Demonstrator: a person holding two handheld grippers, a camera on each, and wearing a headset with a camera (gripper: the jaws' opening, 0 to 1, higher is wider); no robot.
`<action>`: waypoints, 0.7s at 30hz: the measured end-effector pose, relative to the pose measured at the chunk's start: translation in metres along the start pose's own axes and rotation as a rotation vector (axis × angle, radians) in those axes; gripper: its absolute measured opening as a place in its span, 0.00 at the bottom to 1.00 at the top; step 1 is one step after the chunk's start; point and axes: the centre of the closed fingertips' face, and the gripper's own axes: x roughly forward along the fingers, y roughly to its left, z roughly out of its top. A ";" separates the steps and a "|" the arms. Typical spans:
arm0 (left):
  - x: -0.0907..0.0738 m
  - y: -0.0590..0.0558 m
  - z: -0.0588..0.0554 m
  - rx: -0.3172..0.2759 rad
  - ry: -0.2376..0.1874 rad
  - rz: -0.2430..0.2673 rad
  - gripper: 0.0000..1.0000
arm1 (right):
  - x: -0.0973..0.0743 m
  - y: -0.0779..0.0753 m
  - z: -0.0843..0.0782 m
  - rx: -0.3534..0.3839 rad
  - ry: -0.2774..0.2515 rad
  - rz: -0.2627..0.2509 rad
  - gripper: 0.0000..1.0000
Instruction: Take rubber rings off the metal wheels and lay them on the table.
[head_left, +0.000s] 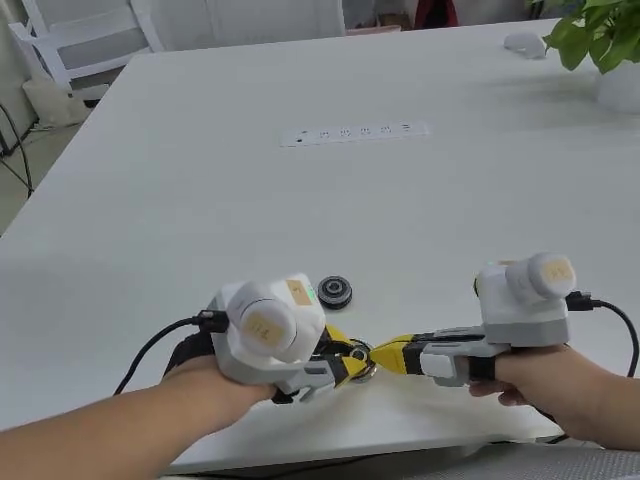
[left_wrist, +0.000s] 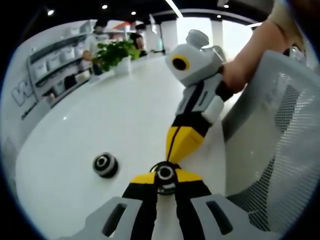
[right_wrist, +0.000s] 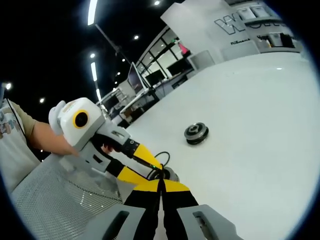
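Close together, the left gripper (left_wrist: 166, 177) clamped a metal wheel (left_wrist: 165, 172) and the right gripper (right_wrist: 161, 182) pinched its rubber ring (right_wrist: 167, 159) tight.

Bright, even daylight is washing over the white table (head_left: 200, 200) in the head view, leaving only faint, soft shadows. In both gripper views, fisheye distortion is bending the edges, ceiling lights (right_wrist: 92, 12) are glaring against a dark ceiling, and backgrounds are blurring.
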 end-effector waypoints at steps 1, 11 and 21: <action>0.000 0.000 0.000 0.002 -0.001 -0.003 0.13 | 0.000 0.000 0.000 0.000 0.000 0.000 0.00; -0.001 0.000 0.001 -0.006 -0.002 -0.029 0.14 | -0.001 0.000 0.002 0.005 -0.002 0.005 0.00; -0.005 -0.003 0.002 -0.002 -0.003 -0.049 0.18 | -0.002 0.002 0.005 0.016 -0.008 0.011 0.00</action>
